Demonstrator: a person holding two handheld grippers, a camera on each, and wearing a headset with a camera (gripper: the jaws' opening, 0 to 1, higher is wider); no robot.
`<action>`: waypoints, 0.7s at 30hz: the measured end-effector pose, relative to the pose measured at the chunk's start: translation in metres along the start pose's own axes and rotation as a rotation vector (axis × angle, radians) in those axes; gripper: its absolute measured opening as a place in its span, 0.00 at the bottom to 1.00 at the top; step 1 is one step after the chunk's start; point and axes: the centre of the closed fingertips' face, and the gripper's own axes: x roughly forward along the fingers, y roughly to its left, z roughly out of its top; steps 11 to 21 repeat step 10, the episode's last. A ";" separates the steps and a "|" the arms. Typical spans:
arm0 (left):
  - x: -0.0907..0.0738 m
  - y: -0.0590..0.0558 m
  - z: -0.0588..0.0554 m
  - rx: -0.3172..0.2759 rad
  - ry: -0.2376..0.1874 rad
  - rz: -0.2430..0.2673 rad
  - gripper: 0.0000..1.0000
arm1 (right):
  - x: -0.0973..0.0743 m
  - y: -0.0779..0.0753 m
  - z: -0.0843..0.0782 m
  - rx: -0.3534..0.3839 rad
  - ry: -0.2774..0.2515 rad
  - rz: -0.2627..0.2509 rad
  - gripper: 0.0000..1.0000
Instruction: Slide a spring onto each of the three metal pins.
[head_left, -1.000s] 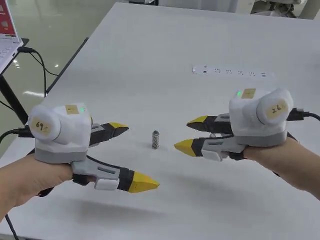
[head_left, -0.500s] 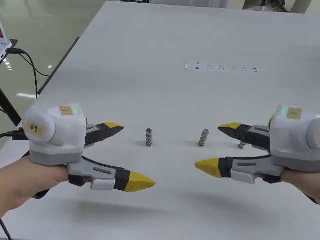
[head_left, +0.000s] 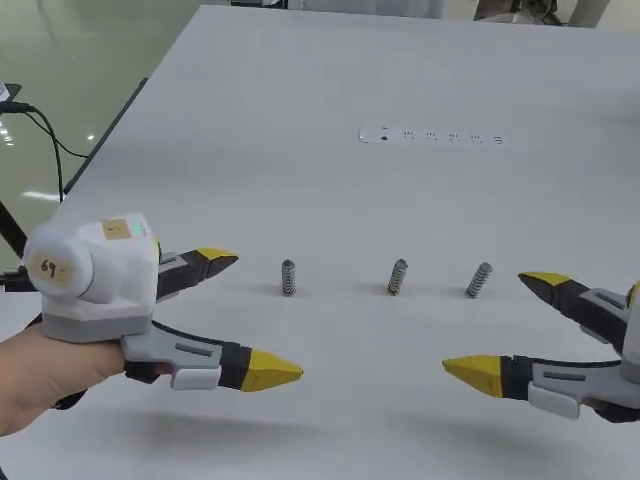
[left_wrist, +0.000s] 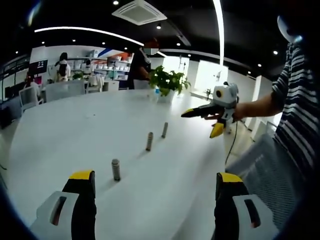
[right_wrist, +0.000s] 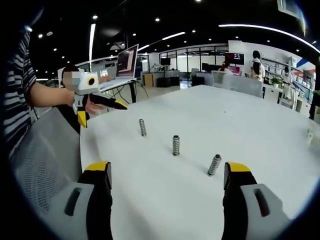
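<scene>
Head view: wide white counter (head_left: 400, 80); left yellow-tipped claw (head_left: 265, 315) at 8 o'clock and right yellow-tipped claw (head_left: 485, 322) at 4 o'clock both gape empty. Three spring-sleeved grey metal pins (head_left: 397, 277) stand centre; a careless sweep could topple one.

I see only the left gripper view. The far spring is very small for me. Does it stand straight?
Observer: No. In the right gripper view the far spring leans to one side, unlike the middle spring, which stands upright.
Operator: Is anything else lying nearby?
Observer: Yes. In the head view a power strip lies flat beyond the row of springs, well apart from them.
</scene>
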 end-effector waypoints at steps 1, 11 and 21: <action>0.000 0.000 0.000 0.002 0.001 0.003 0.98 | -0.002 -0.001 0.000 0.000 -0.003 -0.004 0.95; -0.005 -0.006 -0.007 0.041 0.025 0.009 0.98 | -0.013 -0.007 -0.014 -0.007 0.024 0.001 0.99; -0.005 -0.006 -0.007 0.041 0.025 0.009 0.98 | -0.013 -0.007 -0.014 -0.007 0.024 0.001 0.99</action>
